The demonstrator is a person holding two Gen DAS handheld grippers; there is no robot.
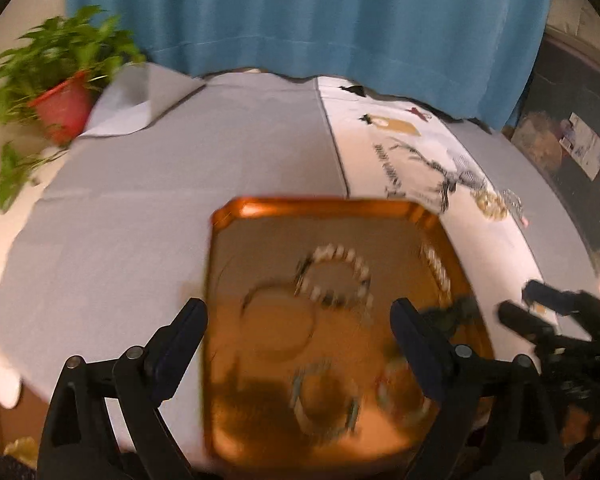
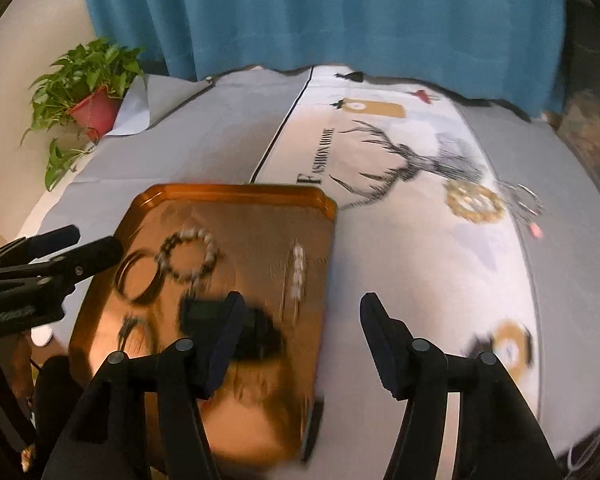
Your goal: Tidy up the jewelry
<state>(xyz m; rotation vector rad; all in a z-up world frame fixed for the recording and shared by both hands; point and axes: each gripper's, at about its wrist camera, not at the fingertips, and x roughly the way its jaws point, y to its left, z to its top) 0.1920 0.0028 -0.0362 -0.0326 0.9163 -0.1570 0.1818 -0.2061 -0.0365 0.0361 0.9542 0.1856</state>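
Seen from the left wrist, the left tool (image 1: 300, 322) stands wide over the near half of a copper tray (image 1: 324, 209) on the cloth-covered counter (image 1: 148, 216), with nothing between its fingers. On the tray lie a beaded bracelet (image 1: 336, 276), a thin bangle (image 1: 278, 322) just beside it, a pearl strand (image 1: 438, 270) along the right rim, and two more blurred bracelets nearer the camera. Off the tray, on the far right of the cloth, sit a gold bracelet (image 1: 490, 204) and a silvery piece (image 1: 512, 200). The right tool (image 1: 520, 304) shows at the right edge, past the tray's rim. A potted plant (image 1: 60, 92) stands at the far left before a blue curtain (image 1: 300, 12).

From the right wrist, the right tool (image 2: 302, 318) is open and empty, its left finger over the tray (image 2: 236, 192) and its right finger over the deer-printed cloth (image 2: 400, 168). The beaded bracelet (image 2: 192, 256), bangle (image 2: 138, 280) and pearl strand (image 2: 298, 272) lie on the tray. The gold bracelet (image 2: 474, 202) and silvery piece (image 2: 522, 202) rest well apart from it. The left tool (image 2: 80, 244) enters from the left.
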